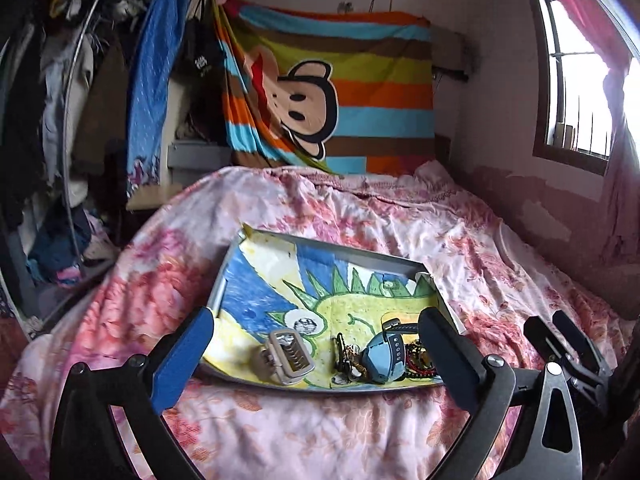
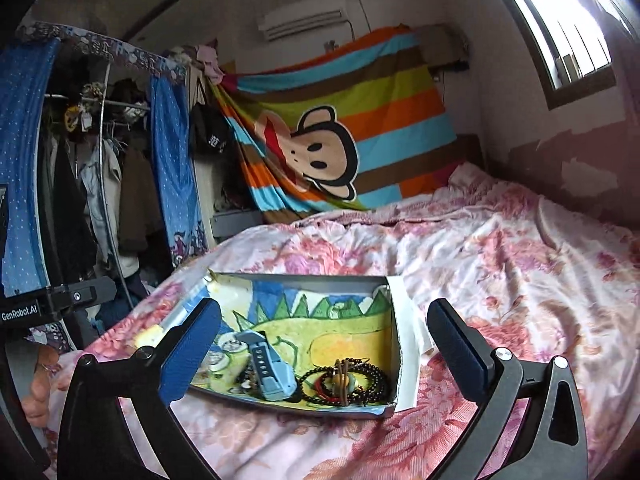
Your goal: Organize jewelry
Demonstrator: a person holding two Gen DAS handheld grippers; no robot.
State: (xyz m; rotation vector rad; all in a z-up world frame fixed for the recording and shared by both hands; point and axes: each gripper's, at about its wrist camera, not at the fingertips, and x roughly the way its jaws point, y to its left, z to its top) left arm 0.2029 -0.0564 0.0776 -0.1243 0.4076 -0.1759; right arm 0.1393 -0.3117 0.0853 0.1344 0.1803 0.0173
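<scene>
A bed (image 1: 360, 208) covered in a pink flowered quilt (image 2: 500, 264) fills the near and middle ground. At its far end a striped blanket (image 1: 360, 80) with a cartoon monkey face hangs against the wall. Above the blanket sits a white air conditioner (image 2: 304, 20). On the left, an open wardrobe (image 2: 92, 168) with blue dotted curtains (image 2: 172, 152) holds hanging clothes. On the right, a barred window (image 1: 576, 92) lets in bright daylight beside a pink curtain (image 1: 580, 0).

One legible marking only: "GenRobot.AI" in white on the black housing of my left gripper (image 2: 72, 300); nothing else readable.
</scene>
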